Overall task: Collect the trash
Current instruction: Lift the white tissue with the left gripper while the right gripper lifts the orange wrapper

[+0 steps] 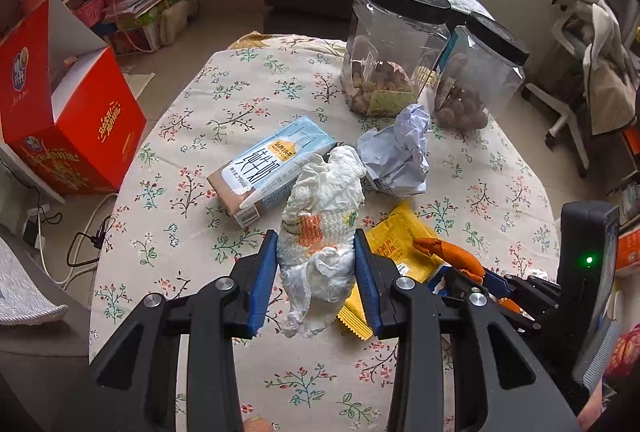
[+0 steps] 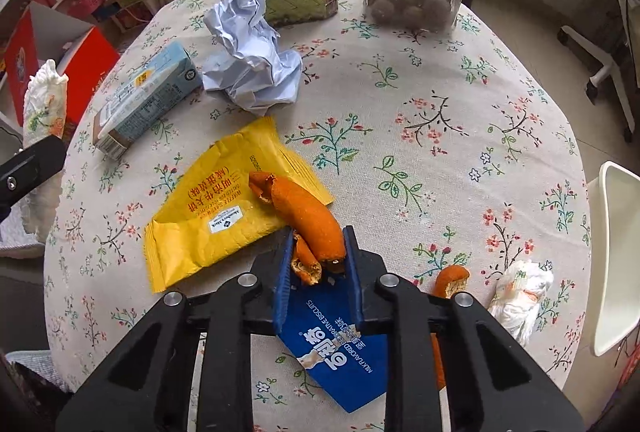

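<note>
My left gripper [image 1: 316, 238] is shut on a crumpled white tissue [image 1: 324, 216], held above the floral table [image 1: 180, 136]. My right gripper [image 2: 319, 232] is shut on a curled orange peel [image 2: 304, 208], low over a blue biscuit wrapper [image 2: 336, 344] and beside a yellow wrapper [image 2: 224, 200]. On the table lie a light-blue milk carton [image 2: 148, 100], a crumpled paper ball [image 2: 252, 48], a second bit of peel [image 2: 452, 280] and another tissue wad [image 2: 520, 296]. The left wrist view shows the carton [image 1: 272, 168] and paper ball [image 1: 396, 152] beyond the held tissue.
Two clear jars with black lids [image 1: 396, 48] [image 1: 480, 72] stand at the table's far side. A red box [image 1: 80, 128] sits off the left edge by shelves. A white chair [image 2: 612, 252] is at the right edge, an office chair [image 1: 572, 120] beyond.
</note>
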